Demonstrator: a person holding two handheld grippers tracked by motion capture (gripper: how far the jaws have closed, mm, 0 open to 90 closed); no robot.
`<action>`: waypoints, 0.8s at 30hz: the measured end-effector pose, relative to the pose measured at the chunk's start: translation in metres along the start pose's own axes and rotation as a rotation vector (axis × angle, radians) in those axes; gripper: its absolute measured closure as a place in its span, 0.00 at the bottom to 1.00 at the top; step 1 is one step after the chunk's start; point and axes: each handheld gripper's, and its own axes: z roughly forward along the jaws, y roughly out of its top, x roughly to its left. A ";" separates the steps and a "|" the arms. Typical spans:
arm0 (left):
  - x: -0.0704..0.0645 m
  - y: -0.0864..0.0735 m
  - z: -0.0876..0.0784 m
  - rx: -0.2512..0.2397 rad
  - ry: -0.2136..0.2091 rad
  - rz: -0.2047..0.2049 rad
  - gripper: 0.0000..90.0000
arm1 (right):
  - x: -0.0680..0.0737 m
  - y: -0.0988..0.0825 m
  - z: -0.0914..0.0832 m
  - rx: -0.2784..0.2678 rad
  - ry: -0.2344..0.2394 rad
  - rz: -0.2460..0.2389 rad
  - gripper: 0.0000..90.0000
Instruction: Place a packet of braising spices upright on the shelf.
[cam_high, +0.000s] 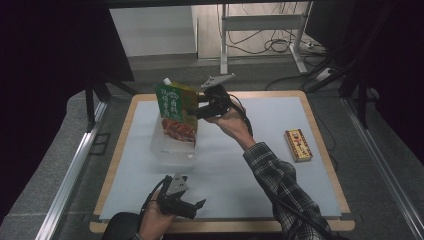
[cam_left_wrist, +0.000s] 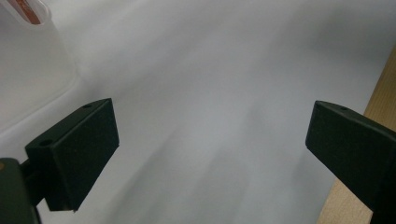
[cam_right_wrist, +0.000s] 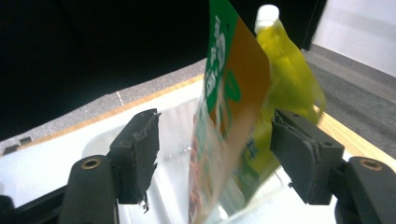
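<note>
Lab: framed test table (cam_high: 320, 150), floor cables (cam_high: 260, 42)

The right gripper (cam_high: 200, 106) and left gripper (cam_high: 192, 206) are black, each topped by a grey 3-cornered plate and trailing a black cable. Each has 2 blocky black jaws with round screw holes. The right forearm, entering from 5 o'clock, wears a dark plaid sleeve (cam_high: 280, 185).

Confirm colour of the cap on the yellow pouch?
White cap on the yellow pouch, clearest in the right gripper view.
</note>
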 end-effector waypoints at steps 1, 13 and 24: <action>0.000 0.000 0.000 0.001 -0.001 -0.003 0.03 | 0.000 -0.001 -0.001 0.003 -0.002 0.000 0.35; 0.001 0.000 0.000 0.001 -0.009 -0.018 0.03 | 0.002 -0.019 -0.023 0.022 -0.009 0.000 0.29; 0.001 0.000 0.001 0.002 -0.006 -0.015 0.03 | 0.006 -0.039 -0.040 0.051 0.001 0.005 0.29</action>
